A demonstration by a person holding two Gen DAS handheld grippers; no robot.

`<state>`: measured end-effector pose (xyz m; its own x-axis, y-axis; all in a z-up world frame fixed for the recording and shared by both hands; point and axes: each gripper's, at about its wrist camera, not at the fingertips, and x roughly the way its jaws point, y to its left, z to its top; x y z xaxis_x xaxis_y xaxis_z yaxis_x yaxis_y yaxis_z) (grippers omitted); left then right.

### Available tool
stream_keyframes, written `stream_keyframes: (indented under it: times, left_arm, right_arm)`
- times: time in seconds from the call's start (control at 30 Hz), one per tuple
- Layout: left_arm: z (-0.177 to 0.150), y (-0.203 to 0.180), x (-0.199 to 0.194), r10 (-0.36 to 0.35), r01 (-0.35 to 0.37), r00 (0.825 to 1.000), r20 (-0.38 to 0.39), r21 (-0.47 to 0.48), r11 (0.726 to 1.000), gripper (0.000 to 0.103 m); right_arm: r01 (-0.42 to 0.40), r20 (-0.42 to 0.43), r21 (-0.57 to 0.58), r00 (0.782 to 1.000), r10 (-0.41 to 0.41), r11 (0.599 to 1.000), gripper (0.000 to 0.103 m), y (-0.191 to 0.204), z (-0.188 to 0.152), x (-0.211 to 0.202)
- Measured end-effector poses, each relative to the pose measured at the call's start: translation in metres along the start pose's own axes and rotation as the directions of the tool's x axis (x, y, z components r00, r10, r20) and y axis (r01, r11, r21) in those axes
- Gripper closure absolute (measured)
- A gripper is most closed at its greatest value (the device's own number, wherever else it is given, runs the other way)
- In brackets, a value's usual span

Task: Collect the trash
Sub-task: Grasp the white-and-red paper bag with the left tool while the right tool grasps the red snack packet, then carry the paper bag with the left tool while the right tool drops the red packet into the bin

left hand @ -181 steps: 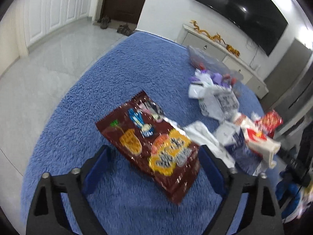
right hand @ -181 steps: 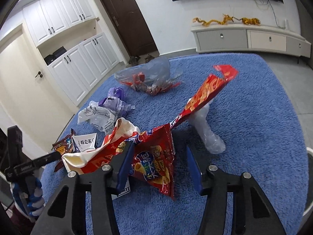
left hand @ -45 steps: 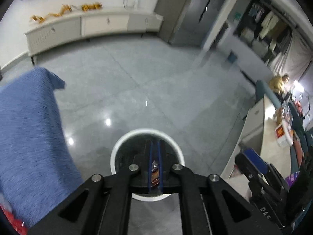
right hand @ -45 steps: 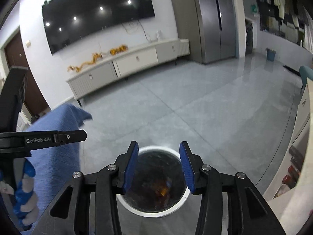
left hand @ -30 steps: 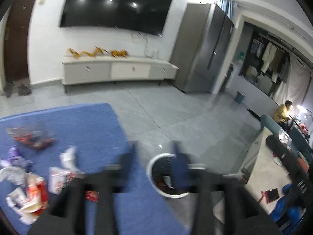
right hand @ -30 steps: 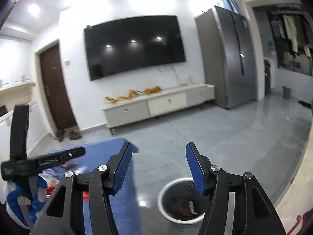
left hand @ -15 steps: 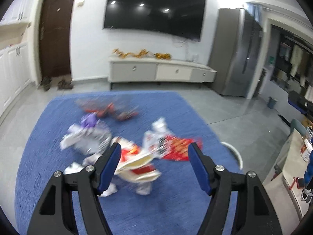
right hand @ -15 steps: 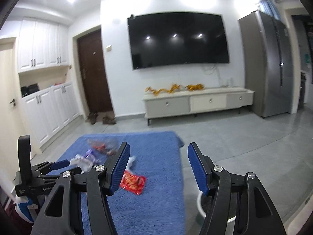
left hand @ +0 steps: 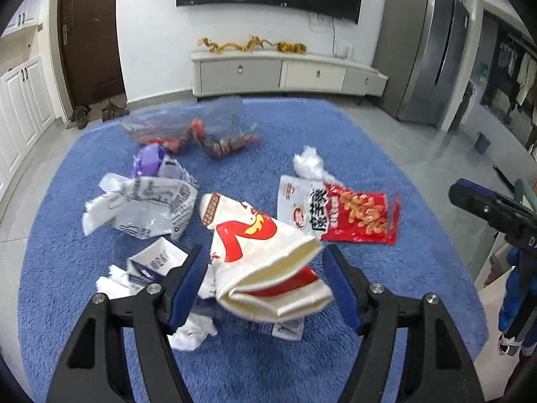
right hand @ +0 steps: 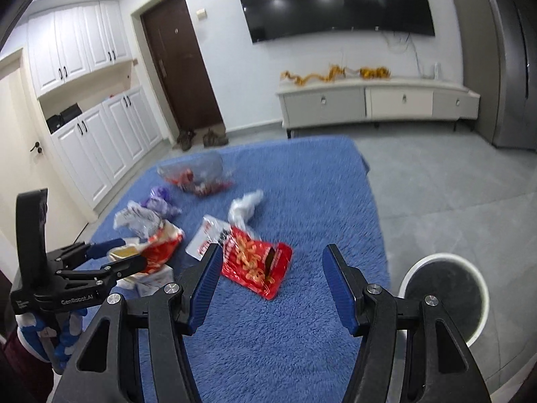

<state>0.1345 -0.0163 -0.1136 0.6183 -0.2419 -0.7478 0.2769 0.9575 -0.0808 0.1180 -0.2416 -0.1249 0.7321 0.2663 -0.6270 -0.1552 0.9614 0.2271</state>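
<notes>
Both tools have been swung from the bin (right hand: 444, 297) back over the blue rug (left hand: 386, 154), jaws apart and empty: the left tool (left hand: 265, 283) is aimed at the white-and-red bag (left hand: 261, 252), the right tool (right hand: 272, 285) at the red snack packet (right hand: 256, 265), each to be lowered and closed next.

A wide black television (right hand: 339, 3) hangs above a long white cabinet (right hand: 376, 102) topped with gold ornaments (left hand: 250, 44); shoes (right hand: 201, 138) sit by a dark brown door (right hand: 179, 67).

Both grippers are black plastic frames with silver screws at the joints; the left gripper (left hand: 261, 282) and right gripper (right hand: 272, 285) carry blue padded fingers (right hand: 339, 288); white "GenRobot.AI" lettering marks the left body; a blue-and-white glove (right hand: 33, 339) covers the left hand.
</notes>
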Motion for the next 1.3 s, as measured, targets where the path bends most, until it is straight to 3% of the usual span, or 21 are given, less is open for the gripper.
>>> stream_keyframes:
  times: [0.33,0.47,0.57,0.63,0.7,1.3]
  left_arm:
    - [0.001,0.026,0.013,-0.054,0.051,0.998,-0.037,-0.093,0.994,0.063]
    - [0.000,0.033,0.013,-0.056,0.052,0.998,-0.033,-0.128,0.990,0.073]
    - [-0.001,0.034,0.011,-0.053,0.049,0.998,-0.025,-0.139,0.989,0.079]
    - [-0.003,0.034,0.009,-0.062,0.058,0.998,-0.019,-0.147,0.987,0.080]
    - [-0.004,0.033,0.006,-0.069,0.067,0.998,-0.009,-0.147,0.987,0.082]
    - [-0.014,0.035,-0.070,-0.054,0.076,0.989,0.136,-0.158,0.984,0.082]
  right_arm:
    - [-0.088,-0.072,0.046,0.993,0.092,0.995,0.028,-0.020,0.004,0.075]
    - [-0.139,-0.113,0.077,0.983,0.147,0.987,0.029,-0.021,0.000,0.098]
    - [-0.158,-0.129,0.060,0.978,0.165,0.986,0.049,-0.014,-0.002,0.104]
    - [-0.163,-0.138,0.048,0.976,0.168,0.986,0.073,-0.010,-0.003,0.104]
    - [-0.165,-0.144,0.041,0.975,0.169,0.985,0.085,-0.006,-0.006,0.104]
    - [-0.219,-0.042,-0.050,0.975,0.217,0.974,0.092,0.031,-0.021,0.018]
